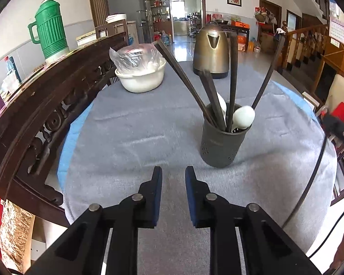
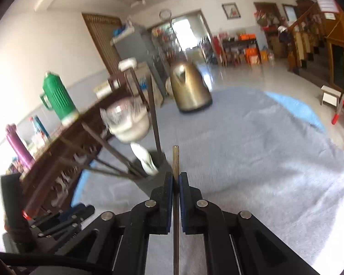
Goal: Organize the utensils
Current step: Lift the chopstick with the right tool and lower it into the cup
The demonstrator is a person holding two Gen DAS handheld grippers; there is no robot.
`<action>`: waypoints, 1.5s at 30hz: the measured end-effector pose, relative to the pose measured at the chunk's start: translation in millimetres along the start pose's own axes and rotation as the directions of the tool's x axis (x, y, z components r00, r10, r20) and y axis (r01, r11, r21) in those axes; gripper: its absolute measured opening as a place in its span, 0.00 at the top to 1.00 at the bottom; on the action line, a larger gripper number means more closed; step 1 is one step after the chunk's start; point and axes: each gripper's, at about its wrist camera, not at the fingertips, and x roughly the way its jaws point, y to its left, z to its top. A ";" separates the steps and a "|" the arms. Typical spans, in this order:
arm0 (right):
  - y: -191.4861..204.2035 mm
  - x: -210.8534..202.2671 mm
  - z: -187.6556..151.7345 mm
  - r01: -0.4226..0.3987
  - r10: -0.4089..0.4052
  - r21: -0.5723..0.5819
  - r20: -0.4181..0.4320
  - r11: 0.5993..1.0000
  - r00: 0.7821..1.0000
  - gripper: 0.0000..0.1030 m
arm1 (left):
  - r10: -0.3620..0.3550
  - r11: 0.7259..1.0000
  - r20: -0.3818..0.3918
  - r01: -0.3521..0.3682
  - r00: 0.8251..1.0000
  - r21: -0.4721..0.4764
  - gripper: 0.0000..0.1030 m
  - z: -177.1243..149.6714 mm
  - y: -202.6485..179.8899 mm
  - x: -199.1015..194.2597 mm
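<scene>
A: What carries everything?

B: A round table (image 1: 149, 137) under a grey cloth (image 1: 130, 151), with a blue layer (image 1: 64, 151) showing at the cloth's edge.

A: And what stands on it?

B: Take the holder (image 1: 221, 146) as the landmark: a dark perforated cup, upright on the cloth. Beyond it and to its left sits a white bowl (image 1: 141, 80) with a clear plastic bag on top. Straight beyond the holder stands a bronze kettle (image 1: 212, 52), well apart from it.

A: Are bowl and kettle touching?

B: No, bare cloth lies between them, and between each and the holder.
</scene>
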 end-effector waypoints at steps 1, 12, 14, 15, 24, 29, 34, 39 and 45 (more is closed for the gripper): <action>1.4 -11.0 5.8 -0.006 0.005 0.014 0.036 1.000 0.999 0.95 | -0.008 1.000 -0.003 0.008 1.000 -0.008 0.79 1.5 1.2 -2.2; 46.4 -76.2 80.8 -0.096 0.091 0.002 0.288 0.995 0.953 0.95 | -0.044 0.998 0.013 0.045 0.999 -0.054 0.79 9.8 10.7 -22.8; 59.9 -83.6 94.4 -0.092 0.096 -0.028 0.335 0.995 0.937 0.95 | -0.047 0.997 0.021 0.048 0.999 -0.054 0.79 10.3 11.9 -26.9; 64.1 -85.3 100.1 -0.094 0.101 -0.036 0.350 0.995 0.931 0.95 | -0.048 0.997 0.023 0.049 0.999 -0.055 0.79 10.0 12.1 -28.1; 82.3 -87.9 129.8 -0.167 0.159 -0.013 0.391 0.986 0.907 0.95 | -0.057 0.995 0.029 0.059 0.998 -0.076 0.79 9.7 20.7 -34.1; 81.9 -83.8 135.2 -0.207 0.185 0.014 0.390 0.978 0.902 0.95 | -0.061 0.994 0.023 0.063 0.998 -0.088 0.79 8.8 24.9 -32.7; 84.9 -79.6 138.8 -0.199 0.177 0.012 0.404 0.980 0.898 0.95 | -0.062 0.993 0.018 0.064 0.998 -0.097 0.79 7.8 28.8 -30.5; 96.9 -74.4 141.2 -0.154 0.151 -0.027 0.434 0.988 0.888 0.95 | -0.069 0.992 0.013 0.070 0.998 -0.100 0.79 7.2 30.3 -28.0; 118.4 -53.6 138.7 -0.084 0.118 -0.093 0.466 0.992 0.877 0.95 | -0.071 0.993 0.007 0.071 0.997 -0.098 0.79 6.1 31.3 -24.5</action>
